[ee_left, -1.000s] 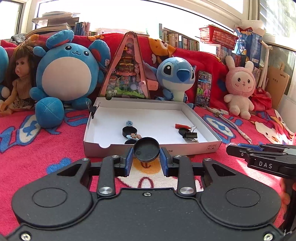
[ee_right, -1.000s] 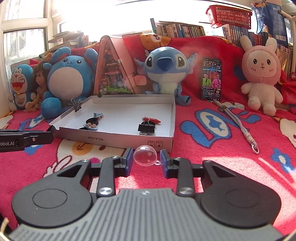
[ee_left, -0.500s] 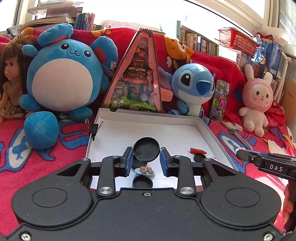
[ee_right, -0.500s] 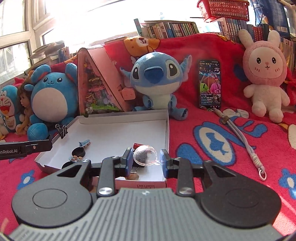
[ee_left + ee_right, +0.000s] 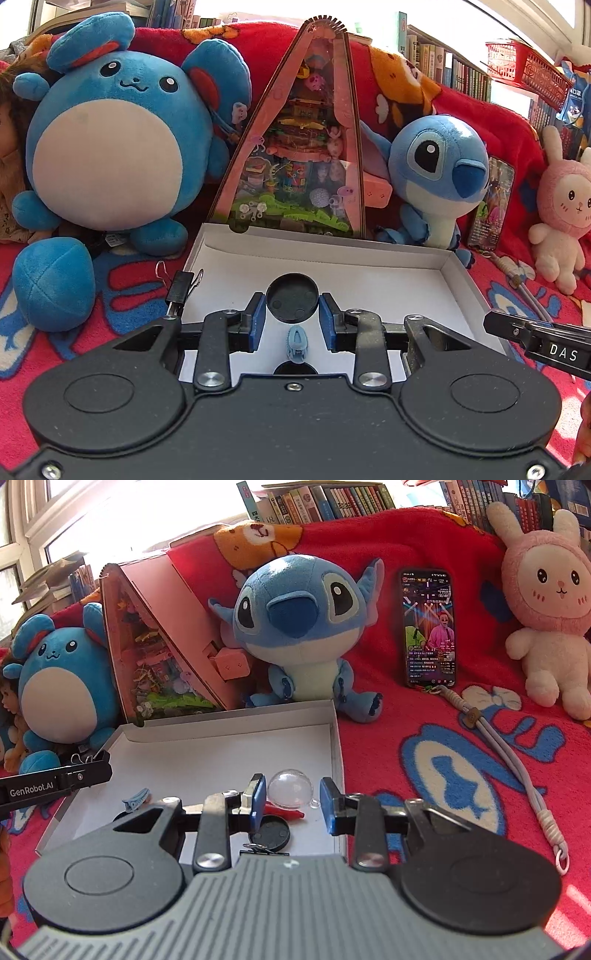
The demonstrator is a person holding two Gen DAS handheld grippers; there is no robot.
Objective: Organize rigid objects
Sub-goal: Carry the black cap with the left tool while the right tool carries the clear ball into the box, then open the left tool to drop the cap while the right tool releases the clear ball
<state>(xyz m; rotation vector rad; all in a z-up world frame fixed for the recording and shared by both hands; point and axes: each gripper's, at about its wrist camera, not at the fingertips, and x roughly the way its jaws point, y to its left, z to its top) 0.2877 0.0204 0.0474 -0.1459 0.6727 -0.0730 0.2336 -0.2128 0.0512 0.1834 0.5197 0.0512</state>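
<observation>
The left gripper [image 5: 292,319] hangs over the near part of the white cardboard box [image 5: 458,275], its fingers [image 5: 256,321] spread a little wider than the black round cap [image 5: 292,302] sitting between them, so the hold looks loose at best; a small blue hair clip [image 5: 297,343] lies on the box floor just beneath. The right gripper [image 5: 291,803] hangs over the near right corner of the same box, fingers [image 5: 257,801] parted wider than the clear plastic dome [image 5: 290,789] between them, with gaps on both sides. Another black cap [image 5: 271,834] and a red piece [image 5: 286,811] lie in the box below it.
</observation>
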